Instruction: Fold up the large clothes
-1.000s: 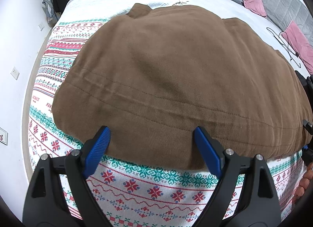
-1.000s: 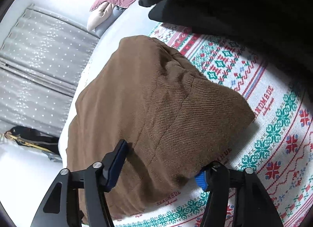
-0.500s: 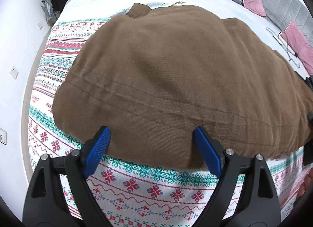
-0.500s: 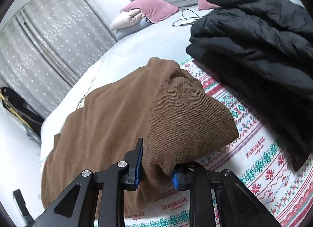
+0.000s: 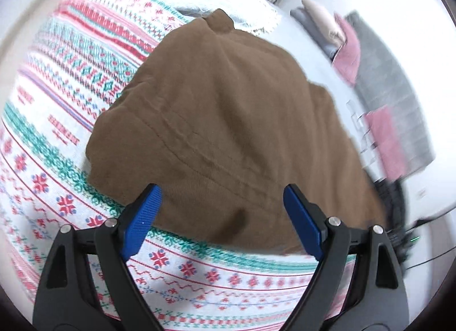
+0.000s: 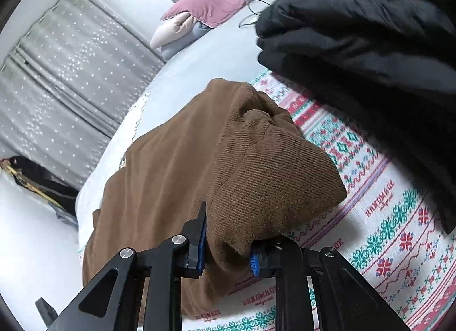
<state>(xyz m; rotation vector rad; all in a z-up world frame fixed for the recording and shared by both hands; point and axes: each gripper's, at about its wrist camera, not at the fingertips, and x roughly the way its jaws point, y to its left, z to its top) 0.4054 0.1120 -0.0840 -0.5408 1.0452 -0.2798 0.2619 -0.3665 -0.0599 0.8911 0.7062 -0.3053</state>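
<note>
A large brown garment [image 5: 228,120] lies spread on a patterned white, red and green blanket [image 5: 57,120] on the bed. My left gripper [image 5: 221,211] is open, its blue pads [image 5: 141,218] on either side of the garment's near hem, holding nothing. In the right wrist view my right gripper [image 6: 228,245] is shut on a corner of the brown garment [image 6: 256,177] and holds that corner lifted off the blanket [image 6: 399,231].
A folded black puffy coat [image 6: 370,46] lies on the bed right of the brown garment. Pink and grey pillows [image 6: 205,9] and a cable lie near the headboard. Grey dotted curtains [image 6: 71,74] hang behind. Dark items [image 6: 37,180] lie by the wall.
My right gripper closed on the garment's corner and raised it. My left gripper stayed open and swung, so the garment now sits more to the right in its blurred view.
</note>
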